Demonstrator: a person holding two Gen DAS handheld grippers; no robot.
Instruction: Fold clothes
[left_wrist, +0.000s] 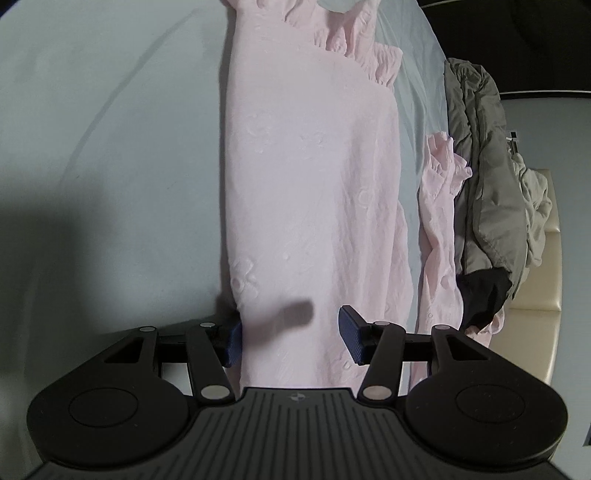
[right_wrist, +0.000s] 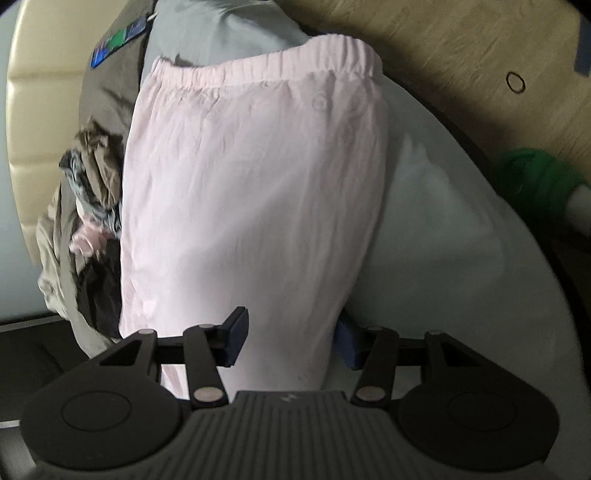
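**A:** Slipping is my worry. The pink trousers (left_wrist: 310, 177) lie flat along the pale sheet (left_wrist: 110, 147), and the left gripper (left_wrist: 291, 338) has its jaws spread either side of the cloth near its end, with one blue pad at the garment's edge and the other over it. I judge that if they close shallow, they take only the top layer and the fold drags crooked.

**B:** And the right gripper (right_wrist: 291, 341)?

**A:** Spread too, straddling the trousers below the elastic waistband (right_wrist: 266, 62); I cannot see either pad pressing the cloth. Both grippers sit at the trousers' near end in their own views.

**B:** Anything close by?

**A:** The grey jacket (left_wrist: 487, 177) lies just beside the trousers, a pink ruffled piece (left_wrist: 443, 206) between them. A wide swing could probably snag either.
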